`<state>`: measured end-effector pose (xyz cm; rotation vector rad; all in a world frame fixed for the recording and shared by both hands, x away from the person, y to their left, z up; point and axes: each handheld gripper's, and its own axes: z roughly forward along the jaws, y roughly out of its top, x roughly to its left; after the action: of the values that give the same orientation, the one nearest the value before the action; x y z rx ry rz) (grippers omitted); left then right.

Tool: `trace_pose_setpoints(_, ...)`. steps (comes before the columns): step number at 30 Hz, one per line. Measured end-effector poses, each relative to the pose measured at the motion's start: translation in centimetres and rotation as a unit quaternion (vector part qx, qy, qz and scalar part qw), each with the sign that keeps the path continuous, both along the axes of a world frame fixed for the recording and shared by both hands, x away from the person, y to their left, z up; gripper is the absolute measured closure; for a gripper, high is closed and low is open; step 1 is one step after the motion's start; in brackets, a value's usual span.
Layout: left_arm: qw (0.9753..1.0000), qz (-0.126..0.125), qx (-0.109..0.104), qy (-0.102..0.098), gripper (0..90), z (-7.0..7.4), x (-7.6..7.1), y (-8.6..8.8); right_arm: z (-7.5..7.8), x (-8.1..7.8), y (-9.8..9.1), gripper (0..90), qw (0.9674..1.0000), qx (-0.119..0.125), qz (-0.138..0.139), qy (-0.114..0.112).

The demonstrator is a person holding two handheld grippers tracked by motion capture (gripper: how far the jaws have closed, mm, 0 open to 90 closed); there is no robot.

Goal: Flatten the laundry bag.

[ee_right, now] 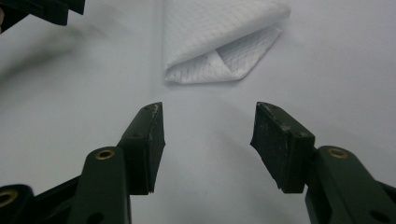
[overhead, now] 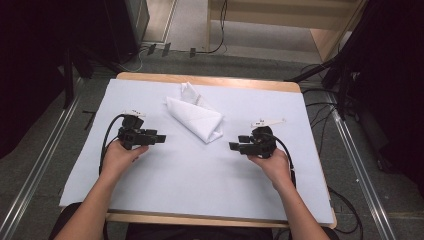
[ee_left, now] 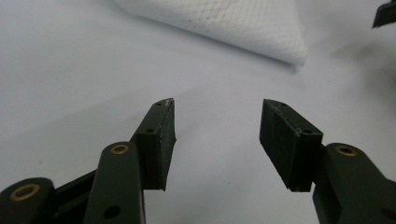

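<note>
A folded white cloth (overhead: 197,116) lies on the white table cover, a little behind the middle. My left gripper (overhead: 159,138) rests low at the left, pointing right toward the cloth, open with nothing between its jaws. My right gripper (overhead: 235,146) sits at the right, pointing left, also open and empty. In the left gripper view (ee_left: 217,107) the cloth (ee_left: 243,23) lies ahead, apart from the jaws. In the right gripper view (ee_right: 208,109) the cloth's folded corner (ee_right: 219,42) lies just beyond the jaw tips, not touching them.
The white cover (overhead: 190,175) spreads over a wooden table (overhead: 210,80) with bare room in front of the cloth. Cables trail from both grippers. Metal rails and dark stands flank the table on the floor.
</note>
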<state>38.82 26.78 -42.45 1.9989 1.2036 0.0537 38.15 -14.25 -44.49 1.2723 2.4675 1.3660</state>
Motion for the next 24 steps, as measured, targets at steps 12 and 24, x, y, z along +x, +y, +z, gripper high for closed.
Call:
trace_pose_setpoints(12, 0.9998, -0.015, -0.008, 0.005, 39.7, -0.53, 0.41, -0.35, -0.20, -0.33, 0.09, 42.7, 0.9994, -0.034, 0.004, -0.008)
trace_pose_setpoints(24, 0.9995, -0.017, -0.019, 0.016, 38.7, -0.81, 0.67, -0.64, 0.17, -0.66, -0.15, 46.2, 0.9995, -0.019, -0.010, -0.025)
